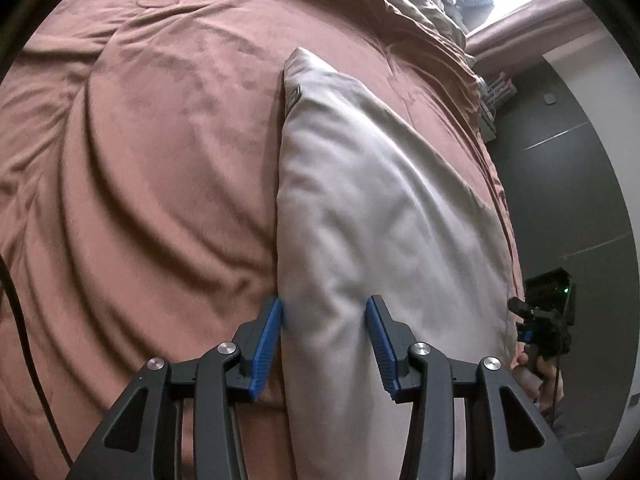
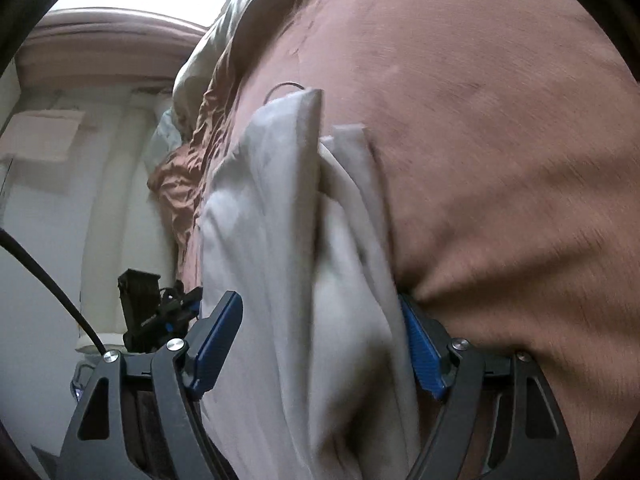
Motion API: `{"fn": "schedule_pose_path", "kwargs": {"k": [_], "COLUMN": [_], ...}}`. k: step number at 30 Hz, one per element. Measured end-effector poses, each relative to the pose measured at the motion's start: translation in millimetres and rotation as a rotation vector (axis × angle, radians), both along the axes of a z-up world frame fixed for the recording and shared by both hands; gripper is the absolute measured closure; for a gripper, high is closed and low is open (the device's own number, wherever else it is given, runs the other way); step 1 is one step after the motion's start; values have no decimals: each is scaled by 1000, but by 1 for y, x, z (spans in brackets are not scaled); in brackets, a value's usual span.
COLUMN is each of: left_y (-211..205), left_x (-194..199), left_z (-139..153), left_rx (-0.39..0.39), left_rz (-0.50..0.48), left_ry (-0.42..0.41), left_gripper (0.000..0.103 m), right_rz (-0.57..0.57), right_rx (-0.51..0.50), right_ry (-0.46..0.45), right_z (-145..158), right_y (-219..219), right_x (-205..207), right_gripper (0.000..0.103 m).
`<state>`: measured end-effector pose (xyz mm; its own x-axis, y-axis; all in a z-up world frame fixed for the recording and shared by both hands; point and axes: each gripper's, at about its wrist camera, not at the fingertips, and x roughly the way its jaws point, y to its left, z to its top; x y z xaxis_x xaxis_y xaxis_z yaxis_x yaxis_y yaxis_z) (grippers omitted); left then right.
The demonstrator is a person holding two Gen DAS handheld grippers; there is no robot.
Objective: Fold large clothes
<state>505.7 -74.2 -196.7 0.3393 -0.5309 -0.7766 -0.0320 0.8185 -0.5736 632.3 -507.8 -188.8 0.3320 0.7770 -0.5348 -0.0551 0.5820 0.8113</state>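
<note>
Fabric of a pale grey folded garment (image 1: 384,208) lay in a long, smooth strip on the rumpled brown bedspread (image 1: 152,168). Left gripper (image 1: 325,312) pinched its near end, apparently to hold the fold, while right gripper (image 2: 320,312) straddled it, jaws open.

A pale grey-beige garment (image 1: 380,200) is lying folded into a long, narrow, layered bundle on the rust-brown bedspread (image 1: 140,180), near its edge, its length running along that edge.
</note>
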Motion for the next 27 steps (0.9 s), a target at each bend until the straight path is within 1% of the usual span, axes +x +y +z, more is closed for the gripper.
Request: {"fn": "schedule_pose_path", "kwargs": {"k": [2, 3, 4, 6, 7, 9, 10, 12, 13, 14, 16, 19, 21, 24, 27], "left_y": [-1, -2, -2, -3, -3, -4, -5, -10, -11, -12, -13, -19, -26, -29, -28], "left_x": [11, 16, 21, 32, 35, 46, 50, 60, 63, 66, 70, 70, 64, 57, 46], "left_z": [-2, -3, -4, -6, -7, -10, -10, -13, -14, -14, -15, -10, 2, 20, 48], "left_rx": [13, 19, 26, 39, 40, 50, 59, 74, 75, 72, 70, 83, 135, 164, 152], "left_rz": [-4, -8, -12, -15, -17, -18, -20, -31, -34, -33, -26, -22, -38, -51, -62], "left_ry": [-8, -11, -15, -18, -17, -15, -15, -11, -11, -15, -16, -34, -67, -105, -157], "left_gripper": [55, 53, 53, 51, 51, 44, 43, 42, 42, 42, 42, 60, 71, 79, 81], "right_rz": [20, 35, 41, 47, 51, 53, 55, 61, 63, 63, 60, 46, 43, 45, 41], "right_rx": [-5, -14, -20, 13, 27, 51, 52, 31, 9, -22, -61, -105, -139, -181, -199], "right_ry": [-1, -3, -1, 2, 2, 11, 15, 10, 3, -9, -33, -81, -116, -161, -210], "right_z": [-5, -6, -8, -12, -13, -19, -20, -20, -18, -15, -8, 10, 24, 45, 65], "right_y": [7, 10, 11, 11, 11, 11, 13, 16, 18, 19, 23, 31, 40, 52, 61], "right_x": [8, 13, 18, 26, 29, 37, 42, 45, 45, 44, 38, 26, 15, -1, -23], "right_gripper": [35, 45, 53, 57, 58, 58, 58, 59, 65, 67, 75, 79, 80, 81, 82]}}
